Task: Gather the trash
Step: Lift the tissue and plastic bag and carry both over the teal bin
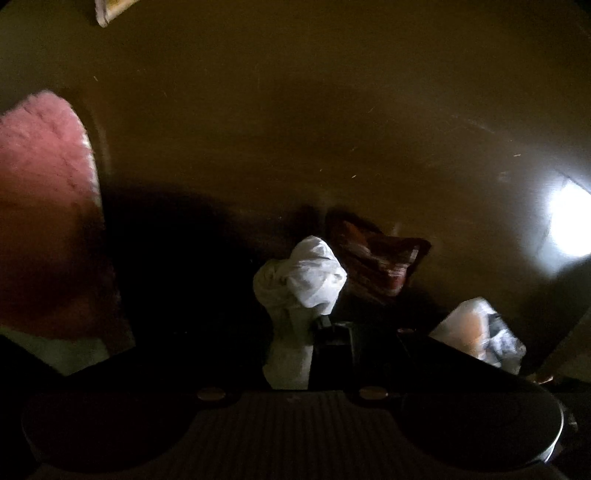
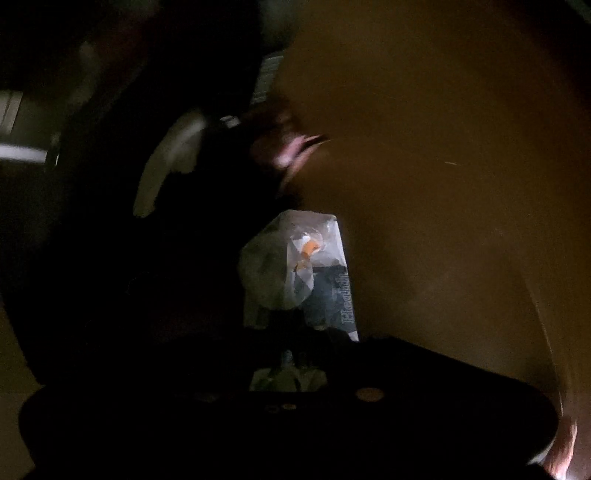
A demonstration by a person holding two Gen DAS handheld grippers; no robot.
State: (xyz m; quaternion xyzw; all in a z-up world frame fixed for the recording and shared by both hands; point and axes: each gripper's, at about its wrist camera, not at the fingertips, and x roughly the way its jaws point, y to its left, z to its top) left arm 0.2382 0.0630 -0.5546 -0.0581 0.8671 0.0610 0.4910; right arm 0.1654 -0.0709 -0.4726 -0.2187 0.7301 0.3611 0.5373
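The scene is dim, and the brown surface point(image 1: 295, 92) fills most of both views. The left claw point(image 1: 314, 317) is pinching a crumpled white tissue point(image 1: 303, 277), which bulges out past the dark fingertips just above the surface. Taking this tissue as the landmark: just beside it on the right, lying on the surface, is a crumpled dark red wrapper point(image 1: 376, 258) with pale stripes. Further right and lower, near the frame edge, a clear plastic wrapper point(image 1: 480, 336) with an orange spot shows, blurred. Far to the tissue's left hangs a pink fluffy cloth point(image 1: 44, 155) past the surface's edge. Well above it, at the top edge, sits a corner of a pale packet point(image 1: 107, 11). To the far right a bright glare point(image 1: 569, 225) reflects off the surface.

In the right wrist view, the right claw point(image 2: 295, 343) is pressed together on that clear plastic wrapper point(image 2: 299, 269), which carries dark printing and an orange fleck and sticks up from between the fingers. Up and left of it, the white tissue point(image 2: 173, 158) appears as a blur, with the reddish wrapper point(image 2: 291, 147) beside it.
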